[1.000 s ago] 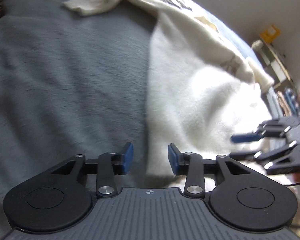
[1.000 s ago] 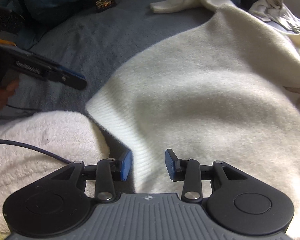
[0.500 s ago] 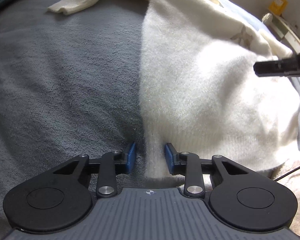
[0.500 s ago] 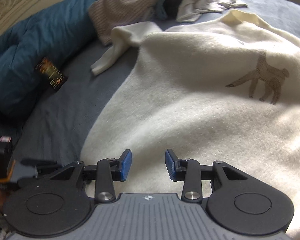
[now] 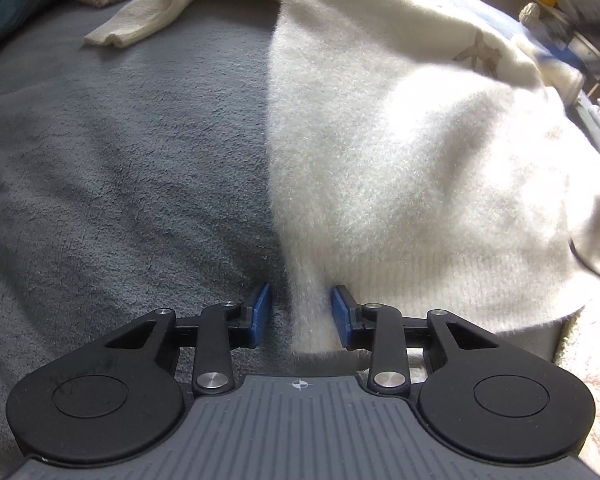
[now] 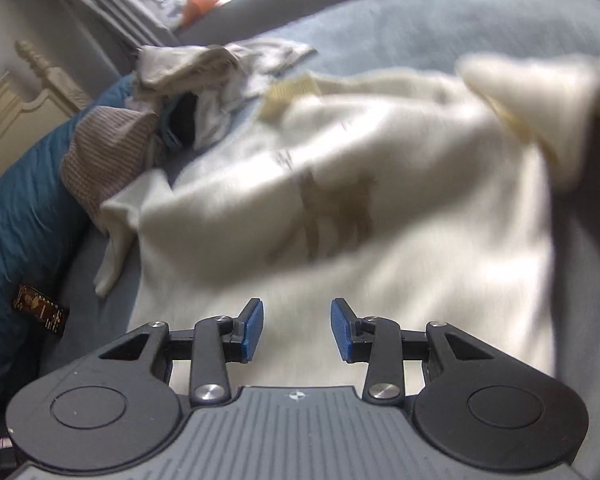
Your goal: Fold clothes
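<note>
A fluffy cream sweater (image 5: 400, 152) lies spread on a grey blanket (image 5: 120, 152); one sleeve (image 5: 148, 20) lies at the far left. My left gripper (image 5: 300, 312) is open, its blue pads either side of the sweater's near left hem corner, which sits between them. In the right wrist view the same sweater (image 6: 340, 208), with a brown animal print, fills the middle, blurred. My right gripper (image 6: 296, 328) is open and empty above the sweater's near part.
A pile of other clothes (image 6: 204, 80) lies at the far side, with a brownish striped garment (image 6: 104, 156) and a teal duvet (image 6: 20, 208) at the left. A white towel (image 5: 592, 360) lies by the sweater's near right. Shelves with clutter (image 5: 572, 8) stand at the right.
My left gripper has moved forward, so the hem corner now sits between its pads. My right gripper has lifted and swung toward the sweater's far side; its view is blurred.
</note>
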`<state>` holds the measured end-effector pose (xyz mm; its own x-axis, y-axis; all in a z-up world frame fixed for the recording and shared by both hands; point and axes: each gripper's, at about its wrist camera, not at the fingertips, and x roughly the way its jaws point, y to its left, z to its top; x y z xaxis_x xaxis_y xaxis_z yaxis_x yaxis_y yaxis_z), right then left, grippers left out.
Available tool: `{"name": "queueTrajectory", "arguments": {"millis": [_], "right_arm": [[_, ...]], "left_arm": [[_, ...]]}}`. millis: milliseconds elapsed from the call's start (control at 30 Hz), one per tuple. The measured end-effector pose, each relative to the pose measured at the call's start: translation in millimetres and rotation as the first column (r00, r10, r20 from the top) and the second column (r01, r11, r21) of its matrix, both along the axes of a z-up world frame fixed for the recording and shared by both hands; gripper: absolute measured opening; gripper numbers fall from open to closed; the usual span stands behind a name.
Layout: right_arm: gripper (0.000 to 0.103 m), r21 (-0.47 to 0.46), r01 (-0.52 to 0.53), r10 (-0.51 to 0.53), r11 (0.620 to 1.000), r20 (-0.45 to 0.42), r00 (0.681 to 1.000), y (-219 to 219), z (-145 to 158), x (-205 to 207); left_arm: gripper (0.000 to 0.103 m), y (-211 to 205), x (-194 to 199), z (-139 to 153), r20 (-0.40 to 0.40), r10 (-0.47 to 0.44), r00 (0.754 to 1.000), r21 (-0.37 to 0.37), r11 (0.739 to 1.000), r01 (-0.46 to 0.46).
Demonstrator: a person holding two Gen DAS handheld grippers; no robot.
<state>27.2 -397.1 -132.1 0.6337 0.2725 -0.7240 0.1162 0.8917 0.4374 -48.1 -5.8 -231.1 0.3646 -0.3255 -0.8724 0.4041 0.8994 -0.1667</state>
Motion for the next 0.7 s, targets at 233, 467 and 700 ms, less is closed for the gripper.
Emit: {"name": "queueTrajectory", "arguments": {"millis": [233,467,700], "right_arm": [[0.045,-0.102,-0.116,0.119,0.988,0.019,0.993,22,-2,136],[0.045,-0.155,-0.158,0.153,0.975,-0.048,0.987,30,-31,271],[0.044,-0.098,-0.052,0.03,0.994,-0.213,0.977,22,-73,346]], "left_arm": [[0.034,9,2,-1,-0.011,-0.011,1.0,-0.001,1.0,0.011],[0.034,17,0,-6,-0.001,-0.024,1.0,0.004,1.0,0.024],[0.035,24,2,-7,-0.008,-0.035,0.999,0.024,0.999,0.035]]}}
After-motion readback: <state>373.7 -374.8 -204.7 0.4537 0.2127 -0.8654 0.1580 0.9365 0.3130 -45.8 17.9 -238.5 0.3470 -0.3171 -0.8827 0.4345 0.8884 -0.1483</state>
